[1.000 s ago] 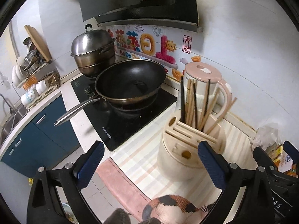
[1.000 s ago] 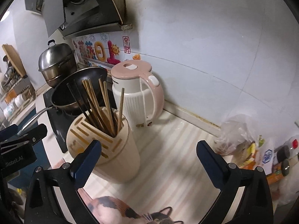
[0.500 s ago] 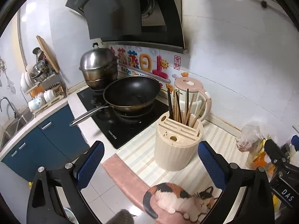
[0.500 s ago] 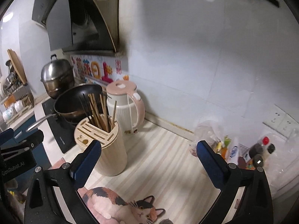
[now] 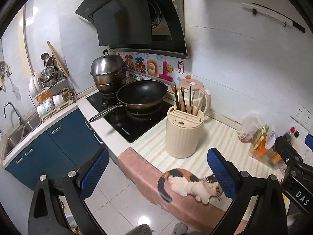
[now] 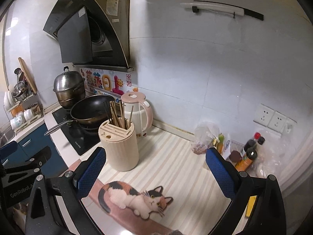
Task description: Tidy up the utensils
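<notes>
A cream ribbed utensil holder (image 5: 183,135) (image 6: 121,145) stands on the striped counter mat beside the stove. Several wooden and dark chopsticks (image 5: 185,102) (image 6: 117,113) stick up out of its back slot. My left gripper (image 5: 156,174) is open and empty, held well back from the counter edge, above the floor. My right gripper (image 6: 156,172) is also open and empty, hovering above the mat to the right of and nearer than the holder. The right gripper's body (image 5: 293,168) shows at the right edge of the left wrist view.
A pink kettle (image 6: 138,115) stands behind the holder. A black wok (image 5: 141,95) and a steel pot (image 5: 108,74) sit on the stove. Bags and bottles (image 6: 242,150) crowd the right corner. A cat picture (image 6: 135,197) marks the mat's front. Dish rack (image 5: 50,96) and sink (image 5: 17,131) lie left.
Both grippers have pulled back and up from the holder, which now looks smaller and farther away. Both stayed open and empty.
</notes>
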Tool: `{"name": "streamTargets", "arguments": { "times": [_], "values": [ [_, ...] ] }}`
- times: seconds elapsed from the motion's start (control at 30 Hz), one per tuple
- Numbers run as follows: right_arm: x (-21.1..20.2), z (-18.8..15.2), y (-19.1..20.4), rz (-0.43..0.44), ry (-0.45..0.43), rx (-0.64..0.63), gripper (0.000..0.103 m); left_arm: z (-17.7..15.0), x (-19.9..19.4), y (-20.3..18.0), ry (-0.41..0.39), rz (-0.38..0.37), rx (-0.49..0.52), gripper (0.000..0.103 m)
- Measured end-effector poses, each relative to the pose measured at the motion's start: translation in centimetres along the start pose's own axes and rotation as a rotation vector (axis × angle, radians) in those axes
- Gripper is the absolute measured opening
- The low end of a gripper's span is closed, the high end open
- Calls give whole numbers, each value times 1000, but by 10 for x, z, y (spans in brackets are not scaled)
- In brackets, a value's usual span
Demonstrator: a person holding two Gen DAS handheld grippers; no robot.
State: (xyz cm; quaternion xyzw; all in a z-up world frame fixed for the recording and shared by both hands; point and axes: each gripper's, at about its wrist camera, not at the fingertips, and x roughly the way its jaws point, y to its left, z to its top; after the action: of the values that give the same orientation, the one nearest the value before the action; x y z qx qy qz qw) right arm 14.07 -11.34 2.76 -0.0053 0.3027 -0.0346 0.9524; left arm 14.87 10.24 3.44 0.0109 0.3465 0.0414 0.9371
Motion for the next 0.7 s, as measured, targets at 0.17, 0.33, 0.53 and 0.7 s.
{"name": "streamTargets", "arguments": {
  "times": [0.17, 0.33, 0.53, 0.7],
  "values": [
    [-23, -12, -2, 0, 1, 11, 103, -8, -18, 3, -15, 2, -6, 102],
    [-31, -12, -5, 3, -7, -2, 103, -11, -25, 2, -24, 1, -21, 102],
    [-28, -8, -9, 16, 10, -7, 103, -10, -22, -5, 6, 19, -25, 102],
    [-20, -3, -15, 25, 20, -15, 103, -11, -19, -8, 20, 31, -45, 102]
  ]
}}
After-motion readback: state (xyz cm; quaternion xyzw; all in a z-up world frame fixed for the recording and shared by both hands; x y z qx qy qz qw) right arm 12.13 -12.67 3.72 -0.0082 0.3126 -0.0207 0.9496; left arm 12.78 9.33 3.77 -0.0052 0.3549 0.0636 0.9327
